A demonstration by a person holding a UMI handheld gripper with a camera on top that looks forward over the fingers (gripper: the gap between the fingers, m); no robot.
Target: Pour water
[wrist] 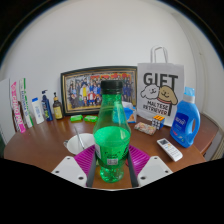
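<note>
Claw (111, 172) was closed on the green bottle (112, 135) — both pink pads pressed its lower body, held upright over the bench (40, 145). White cup (79, 143) sat just behind-left, probably the target. Risk: smooth plastic slipping or twisting once tilted — water missing the cup.

The handheld two-finger gripper (112, 165) points forward and level. Its white fingers — each faced with a magenta pad (86, 158) — press from either side on an upright green plastic bottle (112, 140).

The gripper (113, 168) fingers clamp an upright green bottle (113, 135) above the table (35, 145).
</note>
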